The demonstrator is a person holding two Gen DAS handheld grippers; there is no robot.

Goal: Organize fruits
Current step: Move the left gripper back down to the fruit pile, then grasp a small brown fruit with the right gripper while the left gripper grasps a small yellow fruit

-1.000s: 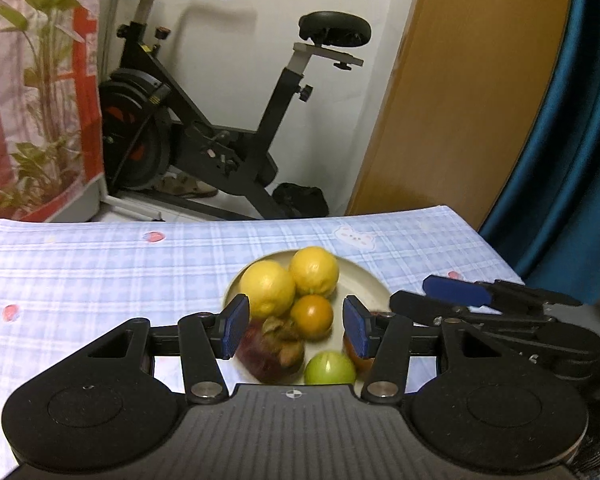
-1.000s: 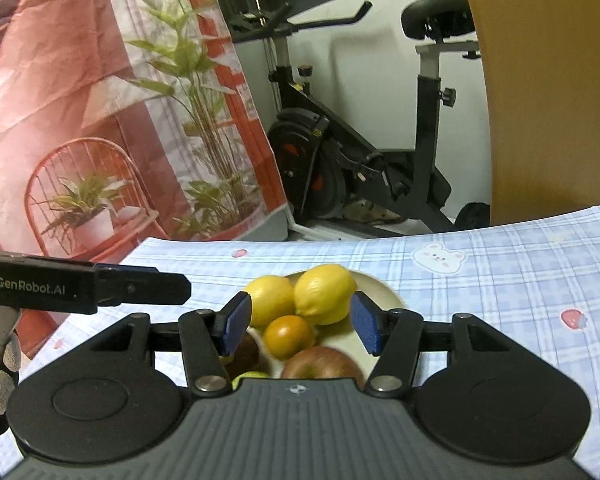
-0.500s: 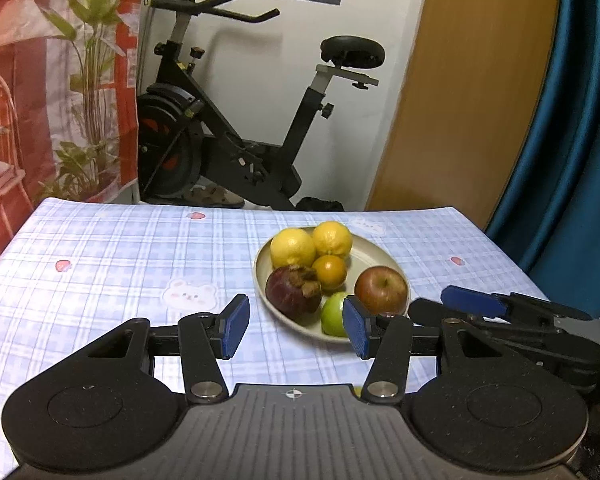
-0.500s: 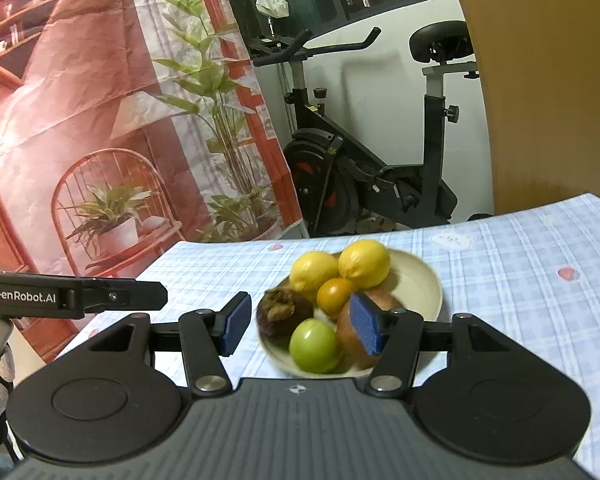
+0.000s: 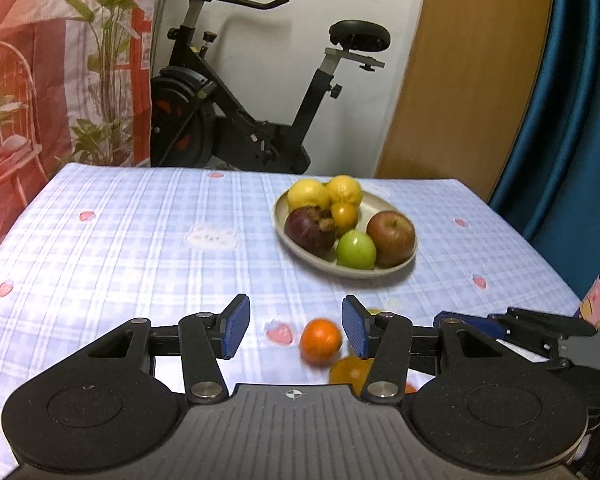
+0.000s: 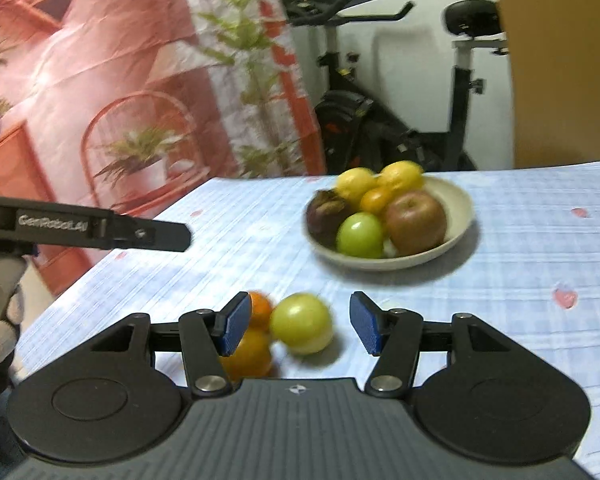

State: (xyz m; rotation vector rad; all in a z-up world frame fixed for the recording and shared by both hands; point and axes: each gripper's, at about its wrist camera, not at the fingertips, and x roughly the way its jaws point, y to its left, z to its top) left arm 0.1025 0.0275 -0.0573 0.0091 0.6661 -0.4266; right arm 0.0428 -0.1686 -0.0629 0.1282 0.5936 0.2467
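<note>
Two wrist-camera views look across a table (image 5: 140, 240) covered in a pale blue checked cloth.

In the left wrist view, the left tool (image 5: 296, 326) fills the bottom of the frame, its blue pads parted and gripping nothing. A small orange (image 5: 320, 340) lies on the cloth between the pads, nearer the right one, touching neither. A second, blurred orange fruit (image 5: 350, 370) sits just below it. Right of centre, a cream plate (image 5: 396, 270) holds two lemons, a small orange, a dark mangosteen, a green apple and a red apple.

In the right wrist view, the right tool (image 6: 296, 326) is also released. A yellow-green fruit (image 6: 302, 324) rests on the cloth between its pads, untouched. Two orange fruits (image 6: 248, 354) lie partly behind the left pad. The same plate (image 6: 456, 216) sits at upper right of centre. A gloved hand (image 6: 0, 320) shows at the left edge.

An exercise bike (image 5: 236, 112) stands beyond the table.
</note>
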